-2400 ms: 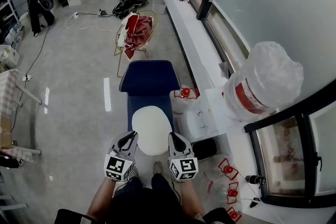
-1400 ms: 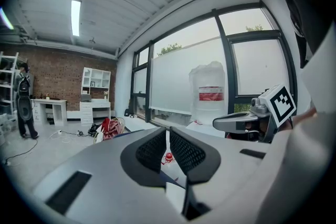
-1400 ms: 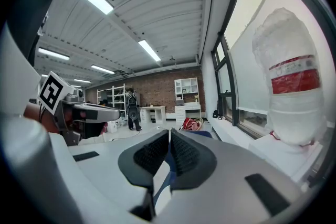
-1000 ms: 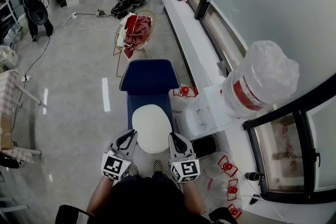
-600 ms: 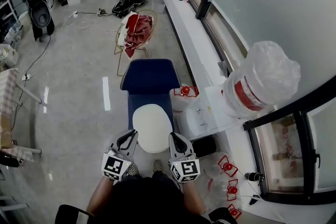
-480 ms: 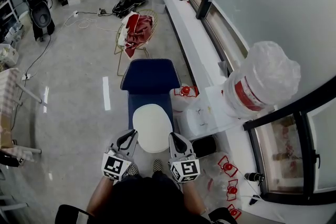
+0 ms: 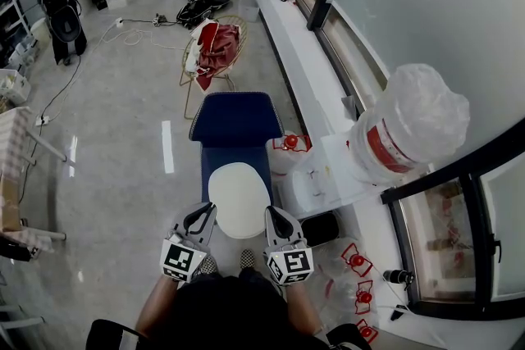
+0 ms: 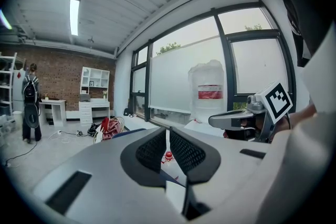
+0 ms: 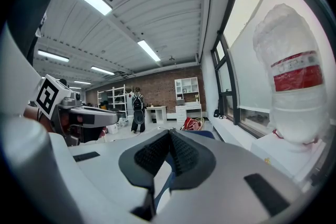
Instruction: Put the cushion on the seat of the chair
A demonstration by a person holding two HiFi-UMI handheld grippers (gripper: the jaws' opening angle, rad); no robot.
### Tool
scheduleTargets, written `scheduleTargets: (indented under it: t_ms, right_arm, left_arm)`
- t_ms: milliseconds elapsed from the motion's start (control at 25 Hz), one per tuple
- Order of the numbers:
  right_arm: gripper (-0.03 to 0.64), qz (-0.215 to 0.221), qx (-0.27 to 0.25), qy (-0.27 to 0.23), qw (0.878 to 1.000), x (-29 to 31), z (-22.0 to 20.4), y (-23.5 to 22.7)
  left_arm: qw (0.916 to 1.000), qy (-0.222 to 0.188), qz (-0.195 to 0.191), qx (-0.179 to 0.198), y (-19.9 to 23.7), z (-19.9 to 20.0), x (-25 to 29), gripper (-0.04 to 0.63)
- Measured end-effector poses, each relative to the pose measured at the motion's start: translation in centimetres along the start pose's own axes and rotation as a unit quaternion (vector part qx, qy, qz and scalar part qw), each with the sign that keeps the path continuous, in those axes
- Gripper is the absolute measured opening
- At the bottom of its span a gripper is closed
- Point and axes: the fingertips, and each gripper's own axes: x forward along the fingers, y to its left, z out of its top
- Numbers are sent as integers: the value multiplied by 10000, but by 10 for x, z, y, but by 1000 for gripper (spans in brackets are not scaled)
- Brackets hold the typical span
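The cushion (image 7: 239,199), a white oval pad, lies flat on the near end of the blue chair (image 7: 235,120), so it looks already placed. It is probably light and soft, likely to sag if lifted by one side. A pinch on each of its two long edges would carry it evenly.

The left gripper (image 7: 203,213) and right gripper (image 7: 271,215) hover just beside its near edge, one at each side. Both have their jaws closed on nothing.

Farther off on the floor, a wire basket (image 7: 190,71) holds red cloth (image 7: 217,53). By the window stands a film-wrapped jug (image 7: 410,127), contents unclear.
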Motion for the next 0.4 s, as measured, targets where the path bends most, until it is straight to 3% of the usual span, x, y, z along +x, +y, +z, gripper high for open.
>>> scheduleTargets:
  t_ms: [400]
  right_arm:
    - [31, 24, -6, -2, 10000, -5, -2, 2]
  left_arm:
    - [10000, 8, -2, 5, -5, -2, -3, 36]
